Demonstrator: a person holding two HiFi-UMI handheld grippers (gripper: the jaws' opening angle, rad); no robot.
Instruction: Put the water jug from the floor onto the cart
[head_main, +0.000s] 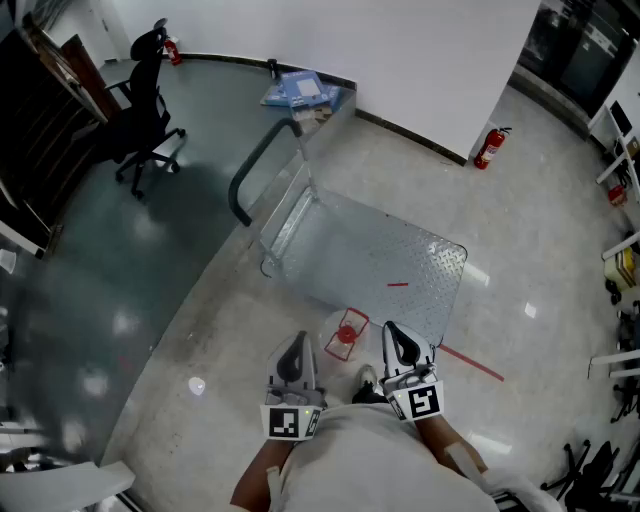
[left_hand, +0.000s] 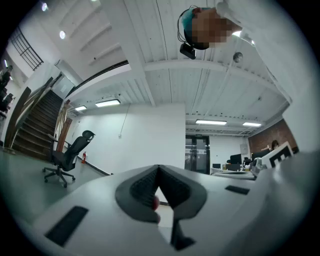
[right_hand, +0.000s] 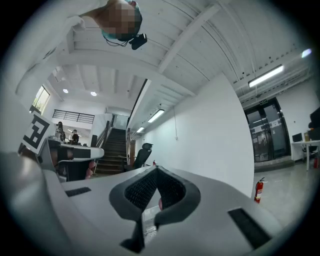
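both jaws closed on nothing: water jug (head_main: 345, 335) stands upright on the floor (head_main: 215, 335) between left gripper (head_main: 296, 352) and right gripper (head_main: 399, 345), below them, about equally near, cart (head_main: 380, 245) deck just beyond.

Black office chair (head_main: 142, 108) upper left on the grey floor, small extinguisher (head_main: 174, 50) just behind it. Red fire extinguisher (head_main: 489, 148) against the white wall (head_main: 400, 50). Blue packages (head_main: 300, 90) at the wall corner. Red tape line (head_main: 470, 363) on the tiles. Staircase (left_hand: 35, 125) and glass doors (left_hand: 197, 152) further off.
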